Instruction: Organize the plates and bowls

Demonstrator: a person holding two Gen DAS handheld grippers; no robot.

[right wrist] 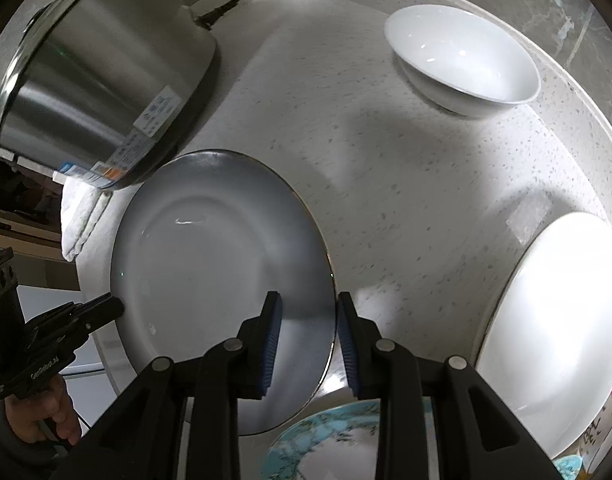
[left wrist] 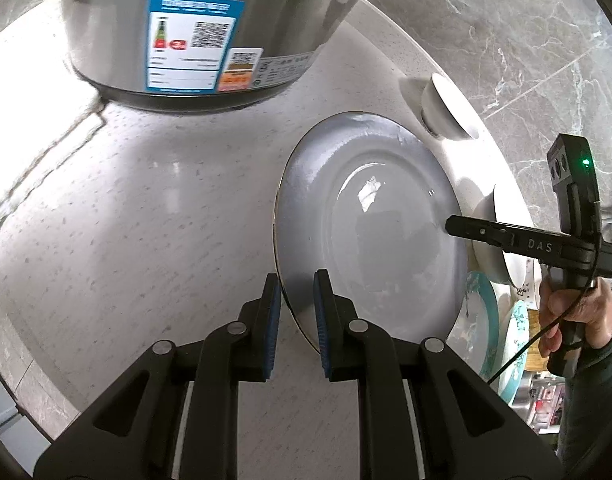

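Both claws clamp the grey plate by opposite rims, left claw and right claw, lifting it above the tabletop. Next, I'd guess: carry it onto the patterned plates, lower frame.

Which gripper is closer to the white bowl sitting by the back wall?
Right. The right gripper clamps the grey plate's rim on the side facing the white bowl; the left gripper clamps the plate's opposite edge, farther off.
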